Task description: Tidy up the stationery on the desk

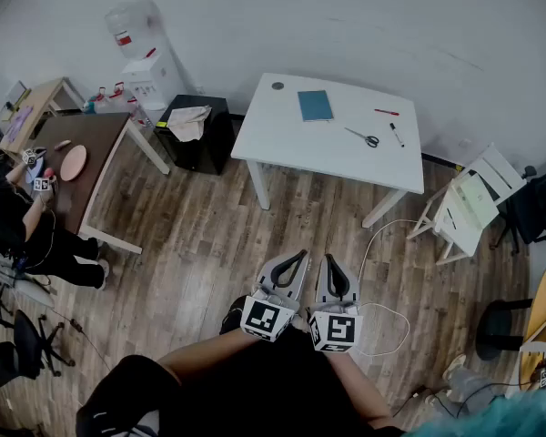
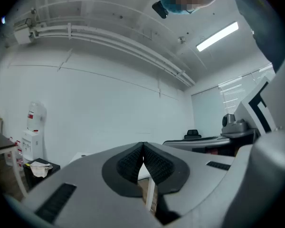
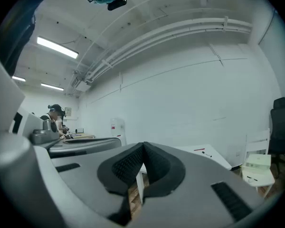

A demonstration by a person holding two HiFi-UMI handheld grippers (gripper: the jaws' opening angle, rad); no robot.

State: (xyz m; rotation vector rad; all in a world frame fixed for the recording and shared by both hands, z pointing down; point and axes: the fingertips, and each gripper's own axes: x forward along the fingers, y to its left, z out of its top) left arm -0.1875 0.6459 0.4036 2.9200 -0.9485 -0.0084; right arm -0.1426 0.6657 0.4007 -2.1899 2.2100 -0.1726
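Observation:
A white desk [image 1: 291, 144] stands across the room by the far wall. On it lie a teal notebook [image 1: 315, 105], scissors [image 1: 366, 137], a red pen [image 1: 387, 112], a black-tipped marker [image 1: 396, 135] and a small round thing [image 1: 278, 86]. My left gripper [image 1: 301, 255] and right gripper [image 1: 328, 260] are held side by side over the wooden floor, well short of the desk. Both point level, shut, with nothing between the jaws. In the right gripper view the desk [image 3: 213, 156] shows far off with the red pen [image 3: 199, 149]. My left gripper [image 2: 143, 146] and right gripper [image 3: 143, 146] show pads touching.
A black cabinet [image 1: 200, 135] with a cloth stands left of the desk, a water dispenser [image 1: 146, 62] behind it. A white chair [image 1: 469, 203] sits at the right. A brown table [image 1: 86, 162] with a seated person [image 1: 18, 217] is at left. A white cable [image 1: 387, 308] lies on the floor.

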